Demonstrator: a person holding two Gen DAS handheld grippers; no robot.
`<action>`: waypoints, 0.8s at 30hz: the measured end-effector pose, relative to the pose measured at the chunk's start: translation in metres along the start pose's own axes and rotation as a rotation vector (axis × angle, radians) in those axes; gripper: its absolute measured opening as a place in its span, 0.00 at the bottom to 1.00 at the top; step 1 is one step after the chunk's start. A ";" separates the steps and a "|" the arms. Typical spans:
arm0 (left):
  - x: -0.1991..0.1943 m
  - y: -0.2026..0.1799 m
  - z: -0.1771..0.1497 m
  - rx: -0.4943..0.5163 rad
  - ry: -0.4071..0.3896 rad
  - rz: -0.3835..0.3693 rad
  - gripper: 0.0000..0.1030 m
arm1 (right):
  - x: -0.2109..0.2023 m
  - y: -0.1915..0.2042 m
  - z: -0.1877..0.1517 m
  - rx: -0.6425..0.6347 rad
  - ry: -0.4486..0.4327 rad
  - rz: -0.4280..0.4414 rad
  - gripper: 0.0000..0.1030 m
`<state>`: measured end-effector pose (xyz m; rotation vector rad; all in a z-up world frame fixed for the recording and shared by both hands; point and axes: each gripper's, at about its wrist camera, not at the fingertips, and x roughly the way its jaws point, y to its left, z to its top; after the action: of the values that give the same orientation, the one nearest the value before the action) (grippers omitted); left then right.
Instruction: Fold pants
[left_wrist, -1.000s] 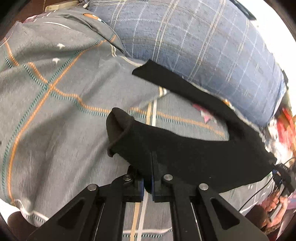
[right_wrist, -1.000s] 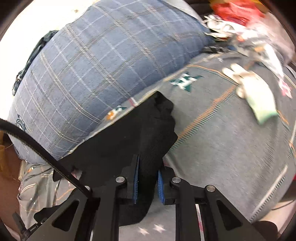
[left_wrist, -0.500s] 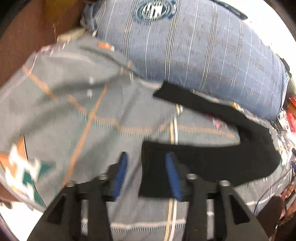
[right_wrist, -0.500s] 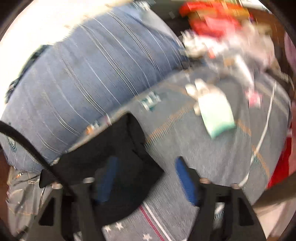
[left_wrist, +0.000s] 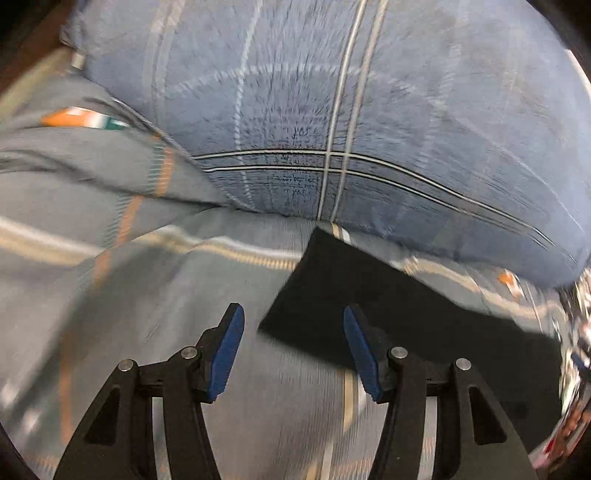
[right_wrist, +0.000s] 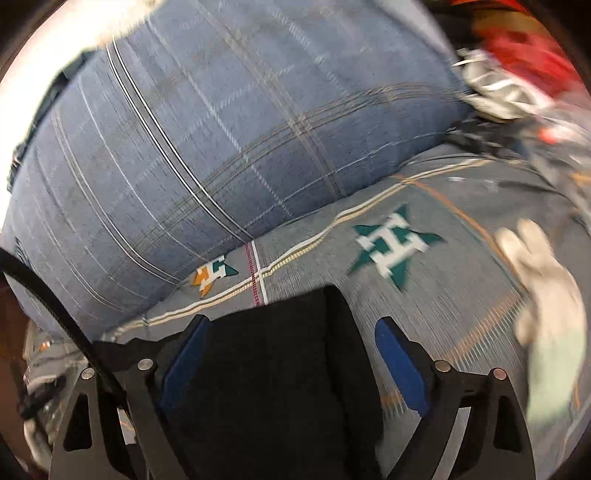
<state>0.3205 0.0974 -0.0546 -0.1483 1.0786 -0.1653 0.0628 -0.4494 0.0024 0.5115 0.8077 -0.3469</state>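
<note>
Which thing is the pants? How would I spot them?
Find the big blue plaid pillow at the back of the bed. On the grey patterned bedspread just in front of it lie the black pants. They are plain black, with no stripes or pictures, unlike everything around them.

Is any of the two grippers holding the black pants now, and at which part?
Neither. The left gripper and the right gripper are both open; the black pants lie loose on the bed.
</note>
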 end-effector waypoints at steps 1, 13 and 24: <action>0.019 -0.004 0.010 0.008 0.024 -0.002 0.54 | 0.011 0.001 0.006 -0.014 0.017 -0.015 0.90; 0.088 -0.036 0.042 0.153 0.093 -0.031 0.60 | 0.081 0.018 0.009 -0.116 0.146 -0.044 0.89; 0.028 -0.055 0.027 0.209 -0.020 -0.023 0.06 | 0.058 0.030 0.002 -0.132 0.099 -0.063 0.23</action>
<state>0.3541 0.0394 -0.0547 0.0253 1.0334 -0.2953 0.1153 -0.4316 -0.0315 0.3829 0.9376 -0.3255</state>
